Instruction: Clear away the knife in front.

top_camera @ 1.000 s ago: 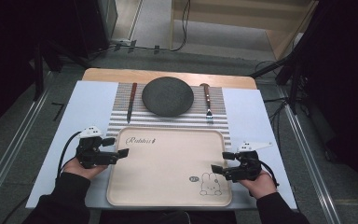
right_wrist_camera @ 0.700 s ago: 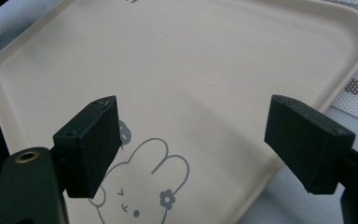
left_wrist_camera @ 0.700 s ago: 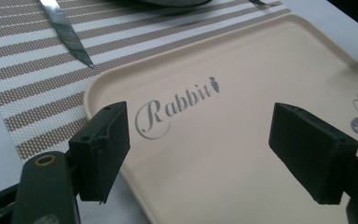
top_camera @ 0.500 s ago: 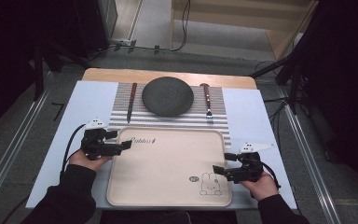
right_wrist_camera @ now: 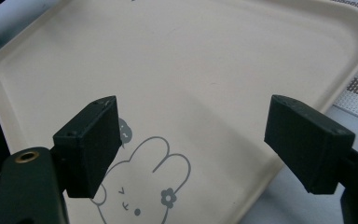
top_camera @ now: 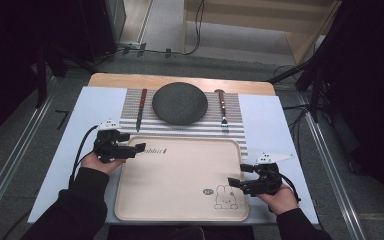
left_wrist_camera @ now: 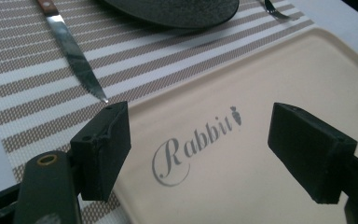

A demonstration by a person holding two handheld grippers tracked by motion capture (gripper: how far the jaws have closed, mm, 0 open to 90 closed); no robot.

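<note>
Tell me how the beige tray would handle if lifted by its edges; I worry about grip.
The tray looks rigid and moulded, so it probably stays flat. Its smooth, faintly glossy surface could slip between jaws. It looks thin and carries nothing, so it is likely light, and wide enough to tip if only one gripper lifts.

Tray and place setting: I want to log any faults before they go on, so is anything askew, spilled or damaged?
Nothing stands out. The tray lies flat and bare, the plate sits centred on the striped mat, with knife and fork straight beside it.
</note>
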